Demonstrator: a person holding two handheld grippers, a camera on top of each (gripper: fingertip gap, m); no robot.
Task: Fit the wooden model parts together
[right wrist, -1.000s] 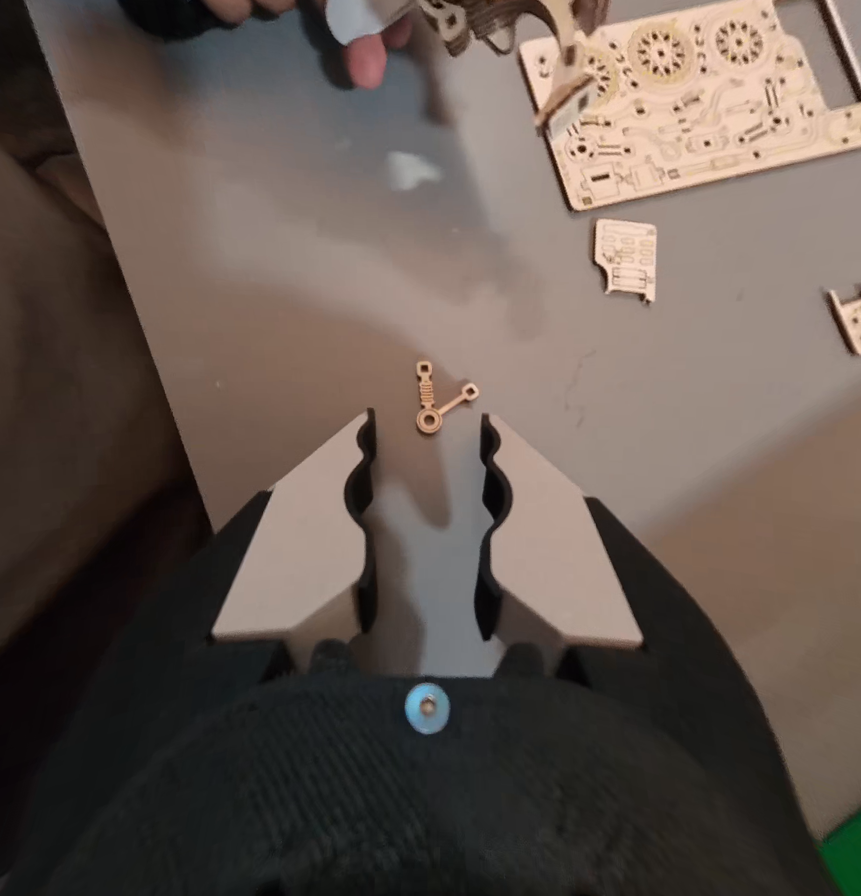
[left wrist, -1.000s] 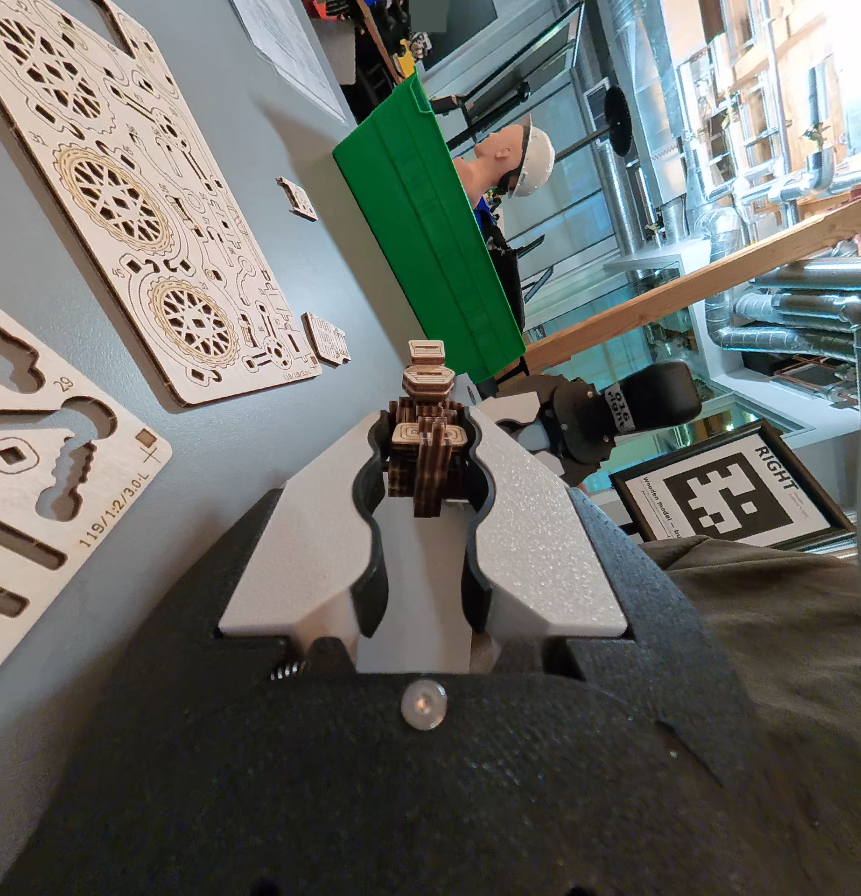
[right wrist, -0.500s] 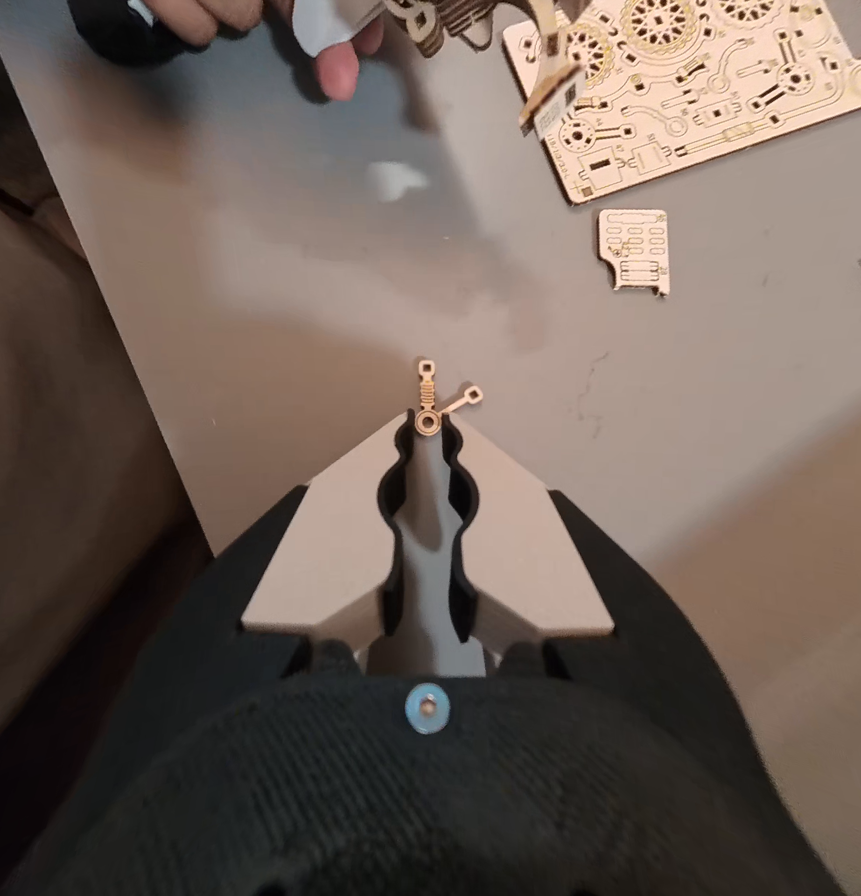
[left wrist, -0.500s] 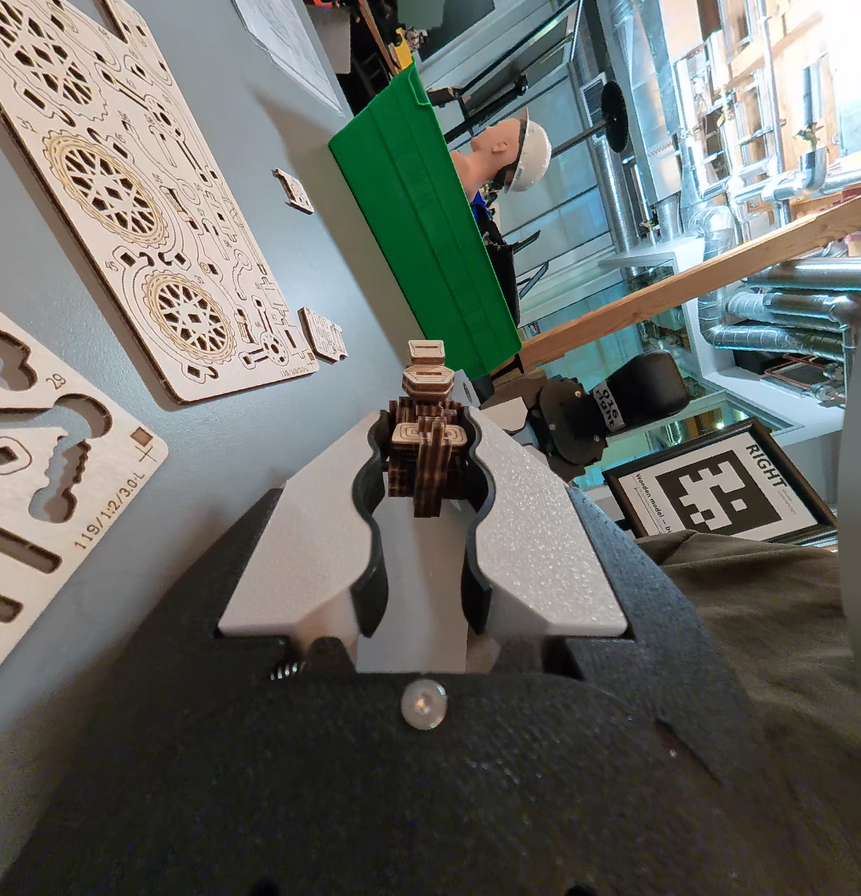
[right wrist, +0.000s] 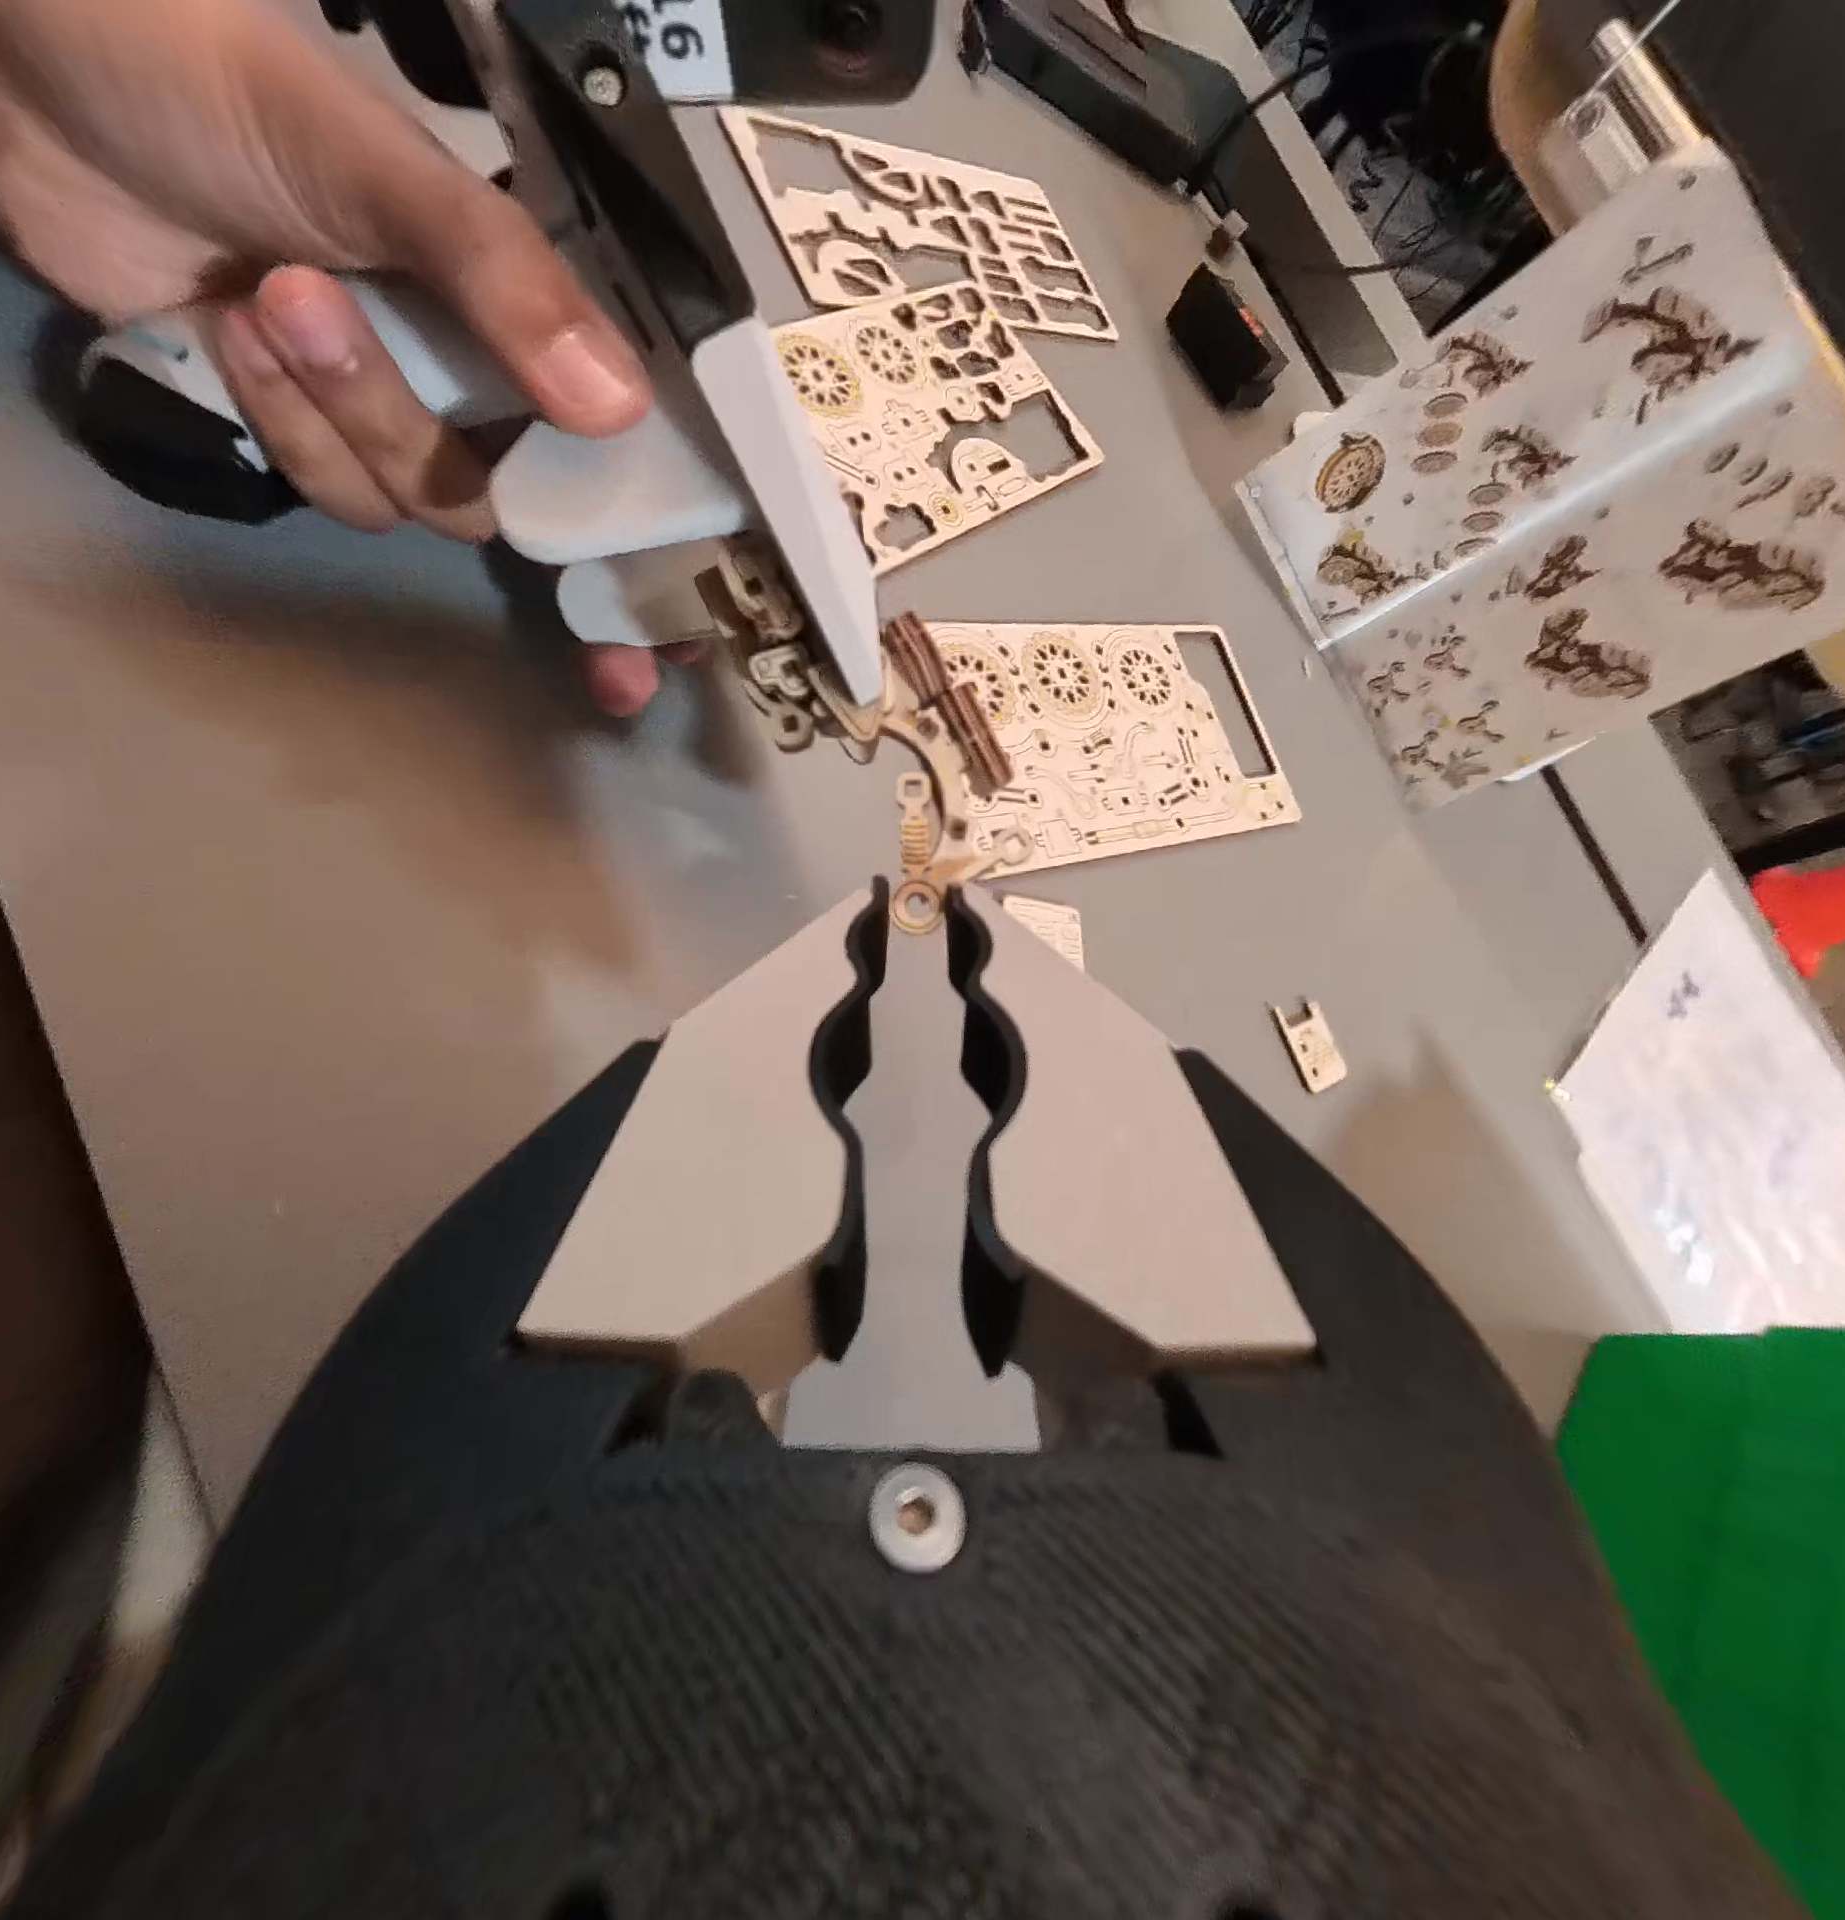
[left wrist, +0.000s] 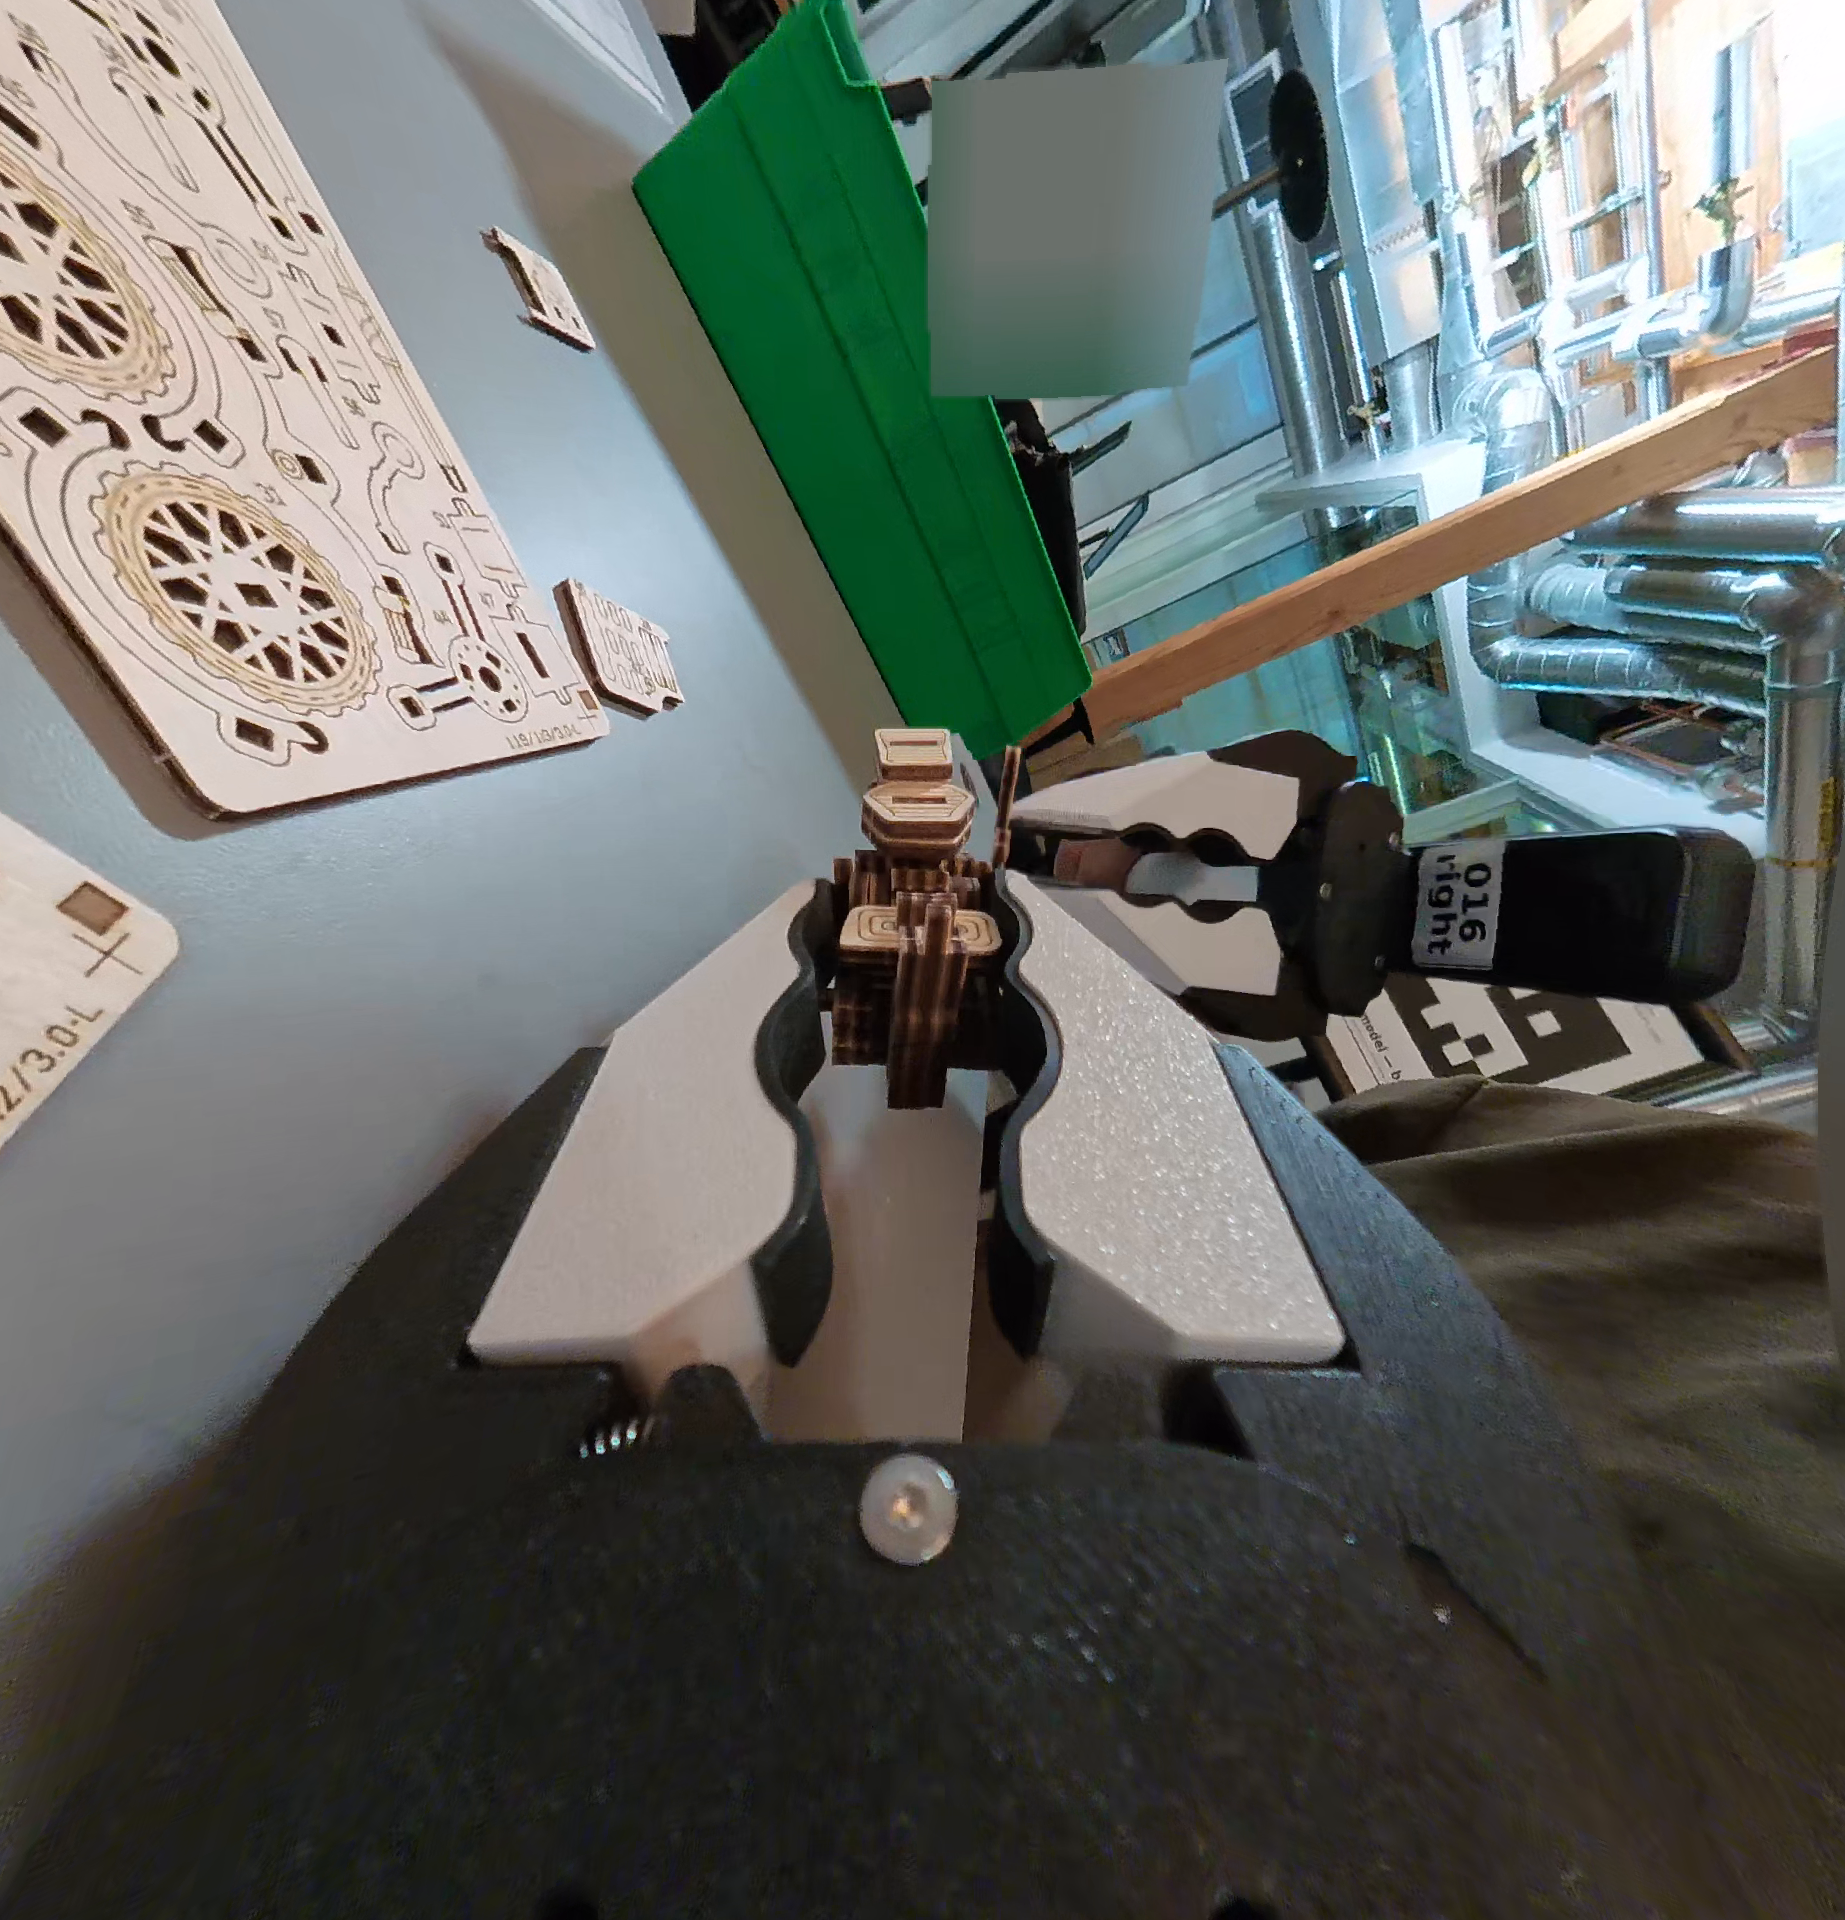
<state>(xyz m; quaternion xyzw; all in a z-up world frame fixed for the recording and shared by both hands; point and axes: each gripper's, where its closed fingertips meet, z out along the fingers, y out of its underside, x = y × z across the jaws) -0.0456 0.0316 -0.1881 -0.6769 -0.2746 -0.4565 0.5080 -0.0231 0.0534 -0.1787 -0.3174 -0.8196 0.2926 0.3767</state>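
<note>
grey tabletop (right wrist: 1261, 914) was strewn with cut-out wooden sheets (right wrist: 1115, 727), small loose offcuts (right wrist: 1311, 1044) and a patterned box (right wrist: 1562, 436); a green bin (left wrist: 856, 395) stood at the edge. nothing was seen between the two tongs. the half-built wooden model (left wrist: 913, 935) was pinched in the left gripper (left wrist: 910, 940). a small ringed wooden part (right wrist: 923, 862) was nipped at the tips of the right gripper (right wrist: 918, 902), raised just beside the model.

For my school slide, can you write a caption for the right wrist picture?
The right gripper pinches a small wooden piece, bringing it close to the wooden model clamped in the left gripper.
</note>
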